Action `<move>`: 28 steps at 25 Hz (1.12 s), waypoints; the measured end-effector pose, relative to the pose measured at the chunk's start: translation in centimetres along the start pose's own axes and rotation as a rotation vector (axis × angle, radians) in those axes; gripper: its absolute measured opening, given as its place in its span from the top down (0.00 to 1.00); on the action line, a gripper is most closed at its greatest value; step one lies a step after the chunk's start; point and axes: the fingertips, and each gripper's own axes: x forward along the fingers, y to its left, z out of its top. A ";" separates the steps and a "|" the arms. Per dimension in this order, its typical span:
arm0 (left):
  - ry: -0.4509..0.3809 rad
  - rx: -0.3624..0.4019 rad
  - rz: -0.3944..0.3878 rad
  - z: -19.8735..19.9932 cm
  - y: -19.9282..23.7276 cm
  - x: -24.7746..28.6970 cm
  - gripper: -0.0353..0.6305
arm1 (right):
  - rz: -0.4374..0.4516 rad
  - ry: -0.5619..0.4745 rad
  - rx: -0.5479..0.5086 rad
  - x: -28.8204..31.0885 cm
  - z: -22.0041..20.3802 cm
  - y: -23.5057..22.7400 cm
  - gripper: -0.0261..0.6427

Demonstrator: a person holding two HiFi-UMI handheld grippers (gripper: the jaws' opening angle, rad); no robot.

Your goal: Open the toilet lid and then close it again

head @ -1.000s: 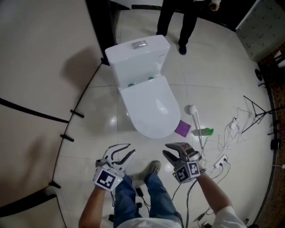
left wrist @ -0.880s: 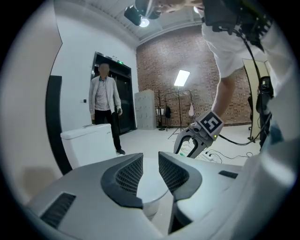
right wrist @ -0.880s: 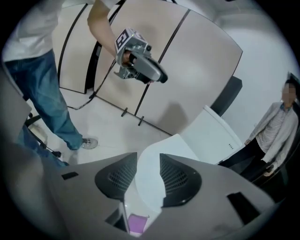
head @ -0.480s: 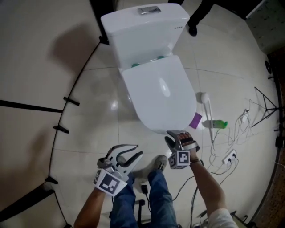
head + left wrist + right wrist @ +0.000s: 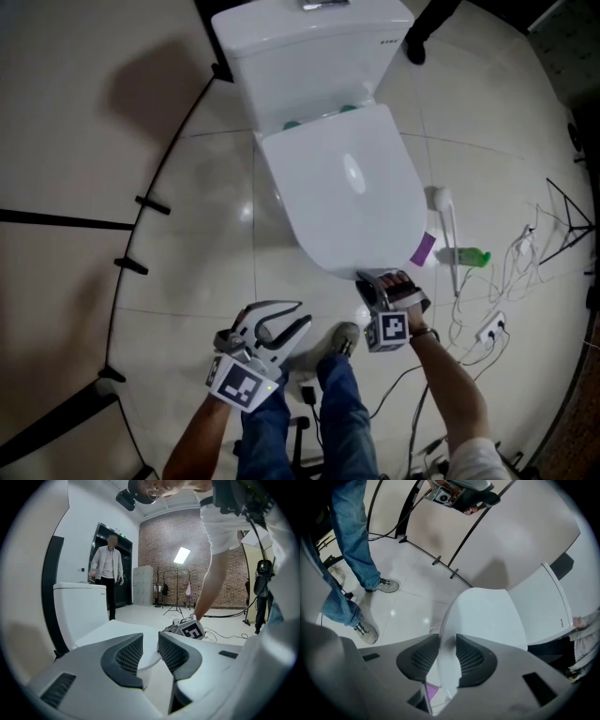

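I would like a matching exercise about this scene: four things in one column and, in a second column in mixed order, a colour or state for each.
Things:
1. toilet lid
2. left gripper
3. right gripper
4. bottle

Colour or state:
A. green
B. jaws apart, nothing between them
C. down, closed
D. jaws on the lid's front edge

Pairs: 1-C, 2-B, 3-D, 4-A.

Note: the right gripper's jaws have just been closing, with the lid's edge between them.
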 end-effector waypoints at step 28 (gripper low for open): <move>0.190 0.279 0.207 8.0 7.3 -2.6 0.62 | -0.429 -0.241 -0.045 -18.6 11.5 -28.3 0.87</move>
